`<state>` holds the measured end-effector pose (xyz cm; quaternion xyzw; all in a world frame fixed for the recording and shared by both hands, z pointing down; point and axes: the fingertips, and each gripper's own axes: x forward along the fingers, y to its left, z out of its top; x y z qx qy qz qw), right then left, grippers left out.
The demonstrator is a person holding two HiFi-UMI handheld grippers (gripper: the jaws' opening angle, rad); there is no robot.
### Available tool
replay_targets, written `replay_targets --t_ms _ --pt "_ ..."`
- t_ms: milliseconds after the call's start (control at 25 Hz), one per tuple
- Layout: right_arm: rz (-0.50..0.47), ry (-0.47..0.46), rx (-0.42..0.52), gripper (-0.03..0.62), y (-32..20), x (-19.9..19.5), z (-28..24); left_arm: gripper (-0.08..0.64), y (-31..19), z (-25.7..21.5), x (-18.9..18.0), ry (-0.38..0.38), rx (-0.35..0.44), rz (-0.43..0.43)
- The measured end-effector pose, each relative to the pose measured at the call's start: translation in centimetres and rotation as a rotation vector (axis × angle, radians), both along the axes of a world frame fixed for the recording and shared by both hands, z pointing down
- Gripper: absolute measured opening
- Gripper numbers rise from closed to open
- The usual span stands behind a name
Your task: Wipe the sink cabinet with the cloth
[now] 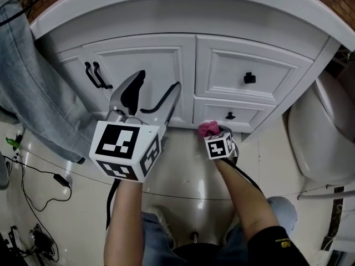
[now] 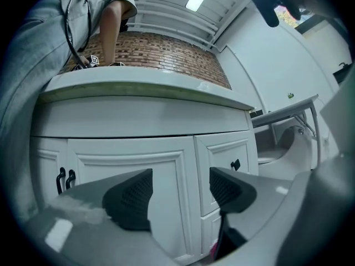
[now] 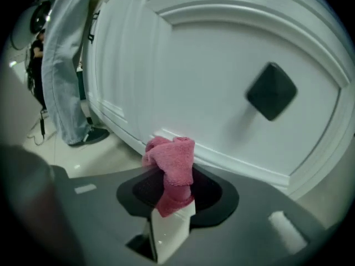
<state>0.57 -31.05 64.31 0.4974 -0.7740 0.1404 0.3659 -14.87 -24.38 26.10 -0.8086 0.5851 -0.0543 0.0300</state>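
Observation:
The white sink cabinet (image 1: pixel 183 71) fills the top of the head view, with doors on the left and two drawers on the right. My right gripper (image 1: pixel 212 133) is shut on a bunched pink cloth (image 1: pixel 208 128) low against the bottom drawer, just below its black knob (image 1: pixel 230 116). In the right gripper view the pink cloth (image 3: pixel 173 170) sticks up between the jaws, close to the drawer's lower moulding, with the knob (image 3: pixel 271 91) above right. My left gripper (image 1: pixel 151 96) hangs open before the cabinet door (image 2: pixel 133 187), holding nothing.
A person in jeans (image 1: pixel 33 82) stands at the cabinet's left, a shoe (image 3: pixel 91 135) on the floor. A white toilet (image 1: pixel 321 132) stands at the right. Black cables (image 1: pixel 33 187) lie on the tiled floor at left. Paired black door handles (image 1: pixel 95 75) jut from the left door.

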Motion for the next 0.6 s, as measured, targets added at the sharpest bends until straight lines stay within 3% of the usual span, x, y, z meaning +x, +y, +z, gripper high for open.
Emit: replay_targets --t_ms 80,160,280,360,480,600 --pt "0.064 0.062 0.014 0.127 -0.2 4.9 0.3 0.325 0.0 0.1 0.5 0.001 -0.002 0.012" --pt "0.234 0.108 0.033 0.127 -0.4 11.7 -0.1 0.325 0.0 0.1 1.0 -0.003 0.0 0.025" --pt "0.489 0.097 0.044 0.127 -0.7 20.5 -1.3 0.325 -0.1 0.0 1.6 0.001 0.004 0.03" --pt "0.502 0.102 0.003 0.127 -0.5 22.5 -1.3 0.325 -0.2 -0.1 2.2 0.002 0.005 0.036" --pt "0.449 0.114 -0.017 0.127 -0.2 22.1 -1.3 0.325 -0.4 -0.1 3.4 -0.01 0.002 0.05" --pt "0.502 0.072 0.007 0.127 0.5 21.9 -3.6 0.327 -0.2 0.2 4.4 -0.03 -0.009 0.057"
